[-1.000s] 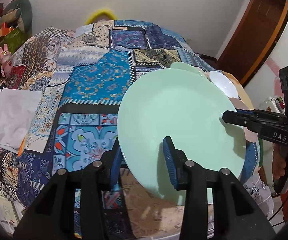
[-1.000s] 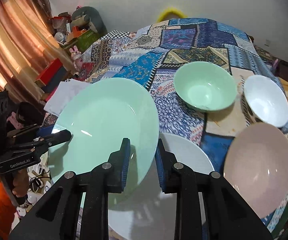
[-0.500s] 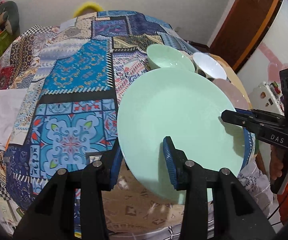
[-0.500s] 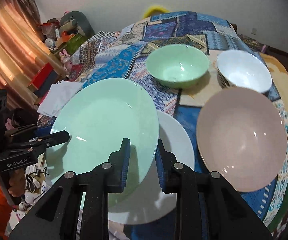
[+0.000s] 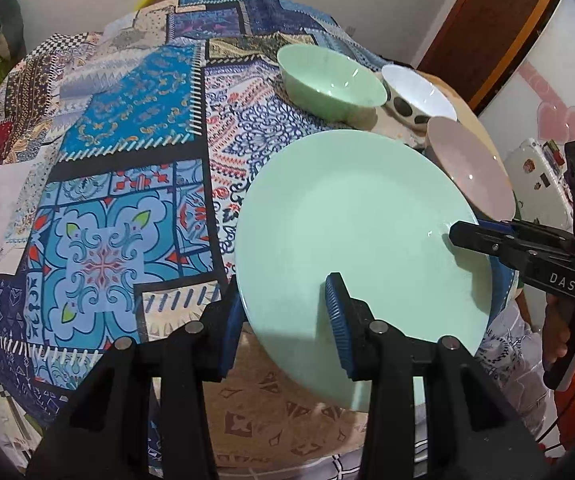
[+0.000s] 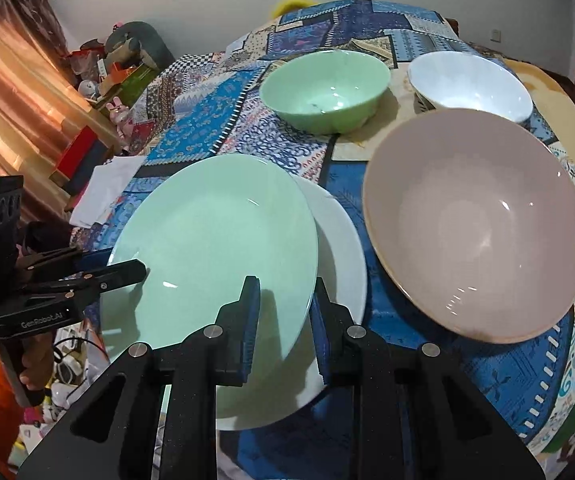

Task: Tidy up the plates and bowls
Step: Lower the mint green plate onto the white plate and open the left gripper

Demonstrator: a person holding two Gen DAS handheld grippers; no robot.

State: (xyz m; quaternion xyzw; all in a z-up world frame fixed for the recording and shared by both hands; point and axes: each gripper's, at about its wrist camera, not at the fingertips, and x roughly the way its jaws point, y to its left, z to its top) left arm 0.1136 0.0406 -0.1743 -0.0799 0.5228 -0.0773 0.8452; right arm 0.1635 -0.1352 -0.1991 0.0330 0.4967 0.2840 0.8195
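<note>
Patchwork tablecloth (image 5: 119, 216) beside green plate (image 5: 351, 248)

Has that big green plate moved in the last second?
Yes. In the right wrist view the green plate has come down toward the white plate on the table and now overlaps more of it.

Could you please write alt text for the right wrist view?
Both grippers, right gripper and left gripper, clamp a mint-green plate over a white plate; a pink bowl, green bowl and white bowl sit beyond.
</note>
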